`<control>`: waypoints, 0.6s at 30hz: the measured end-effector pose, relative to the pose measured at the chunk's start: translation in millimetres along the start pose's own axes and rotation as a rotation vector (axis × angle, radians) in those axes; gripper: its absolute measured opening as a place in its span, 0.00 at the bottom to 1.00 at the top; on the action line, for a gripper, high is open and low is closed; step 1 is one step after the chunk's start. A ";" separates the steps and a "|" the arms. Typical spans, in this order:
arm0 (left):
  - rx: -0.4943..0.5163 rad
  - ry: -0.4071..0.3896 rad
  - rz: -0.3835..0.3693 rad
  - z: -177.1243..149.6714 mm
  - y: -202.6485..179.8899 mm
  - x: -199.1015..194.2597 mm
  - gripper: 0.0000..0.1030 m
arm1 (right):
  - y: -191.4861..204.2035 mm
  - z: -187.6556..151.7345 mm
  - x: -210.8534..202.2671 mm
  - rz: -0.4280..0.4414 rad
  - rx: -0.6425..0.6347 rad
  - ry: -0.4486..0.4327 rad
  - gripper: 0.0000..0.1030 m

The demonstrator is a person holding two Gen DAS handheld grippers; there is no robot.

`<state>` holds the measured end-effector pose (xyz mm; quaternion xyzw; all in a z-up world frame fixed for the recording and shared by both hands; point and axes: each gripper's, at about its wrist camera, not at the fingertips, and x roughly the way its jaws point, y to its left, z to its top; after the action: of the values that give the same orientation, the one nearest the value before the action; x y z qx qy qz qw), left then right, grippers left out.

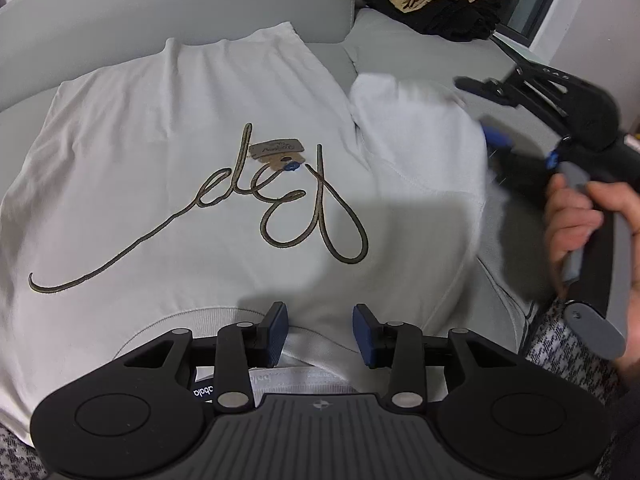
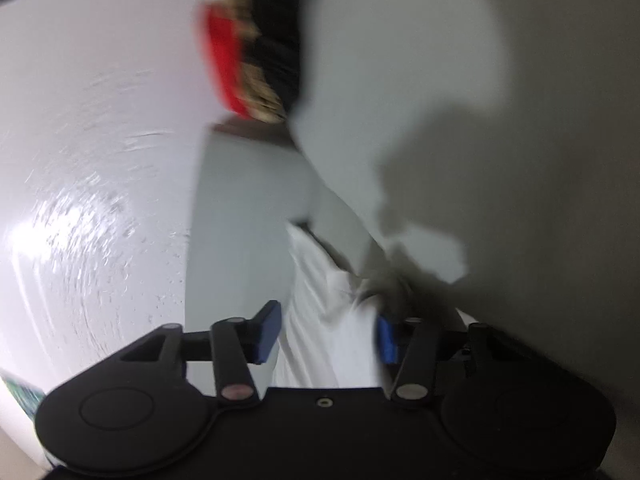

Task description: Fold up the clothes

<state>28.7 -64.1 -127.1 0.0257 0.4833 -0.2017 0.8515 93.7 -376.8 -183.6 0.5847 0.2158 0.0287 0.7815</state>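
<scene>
The white sweatshirt [image 1: 192, 184] is lying front-up on the grey sofa [image 1: 420, 52], collar toward the left gripper [image 1: 320, 330], one sleeve [image 1: 416, 136] already being carried across the chest. The fabric is looking soft, thick and limp — it is likely draping and sagging wherever unsupported, so hems, cuffs and the ribbed collar [image 1: 208, 316] are the best holds.

The left gripper is hovering above the collar with jaws apart, holding nothing. The right gripper [image 2: 328, 334] has sleeve cloth lying between its jaws; motion blur is preventing a judgement on whether the pads are pressing.

Script embroidery is running across the chest, not clearly legible. A brown hang tag [image 1: 276, 151] is resting on it — print too small to read.
</scene>
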 end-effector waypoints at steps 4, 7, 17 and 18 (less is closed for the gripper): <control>-0.004 -0.001 0.000 0.1 0.5 0.0 0.36 | 10.5 8.8 -0.6 -0.074 -0.092 0.029 0.13; -0.005 -0.001 -0.001 0.3 0.9 -0.2 0.37 | 7.1 12.5 8.6 -0.133 -0.091 0.096 0.14; -0.052 -0.007 0.002 3.3 5.1 -10.8 0.36 | 52.0 -14.0 15.5 -0.335 -0.477 0.177 0.46; -0.065 -0.012 0.003 4.2 7.1 -14.2 0.36 | 59.8 -21.2 20.0 -0.337 -0.554 0.194 0.46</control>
<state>28.4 -54.0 -114.2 -0.0027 0.4843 -0.1849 0.8551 116.3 -332.9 -139.0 0.3005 0.3669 0.0120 0.8803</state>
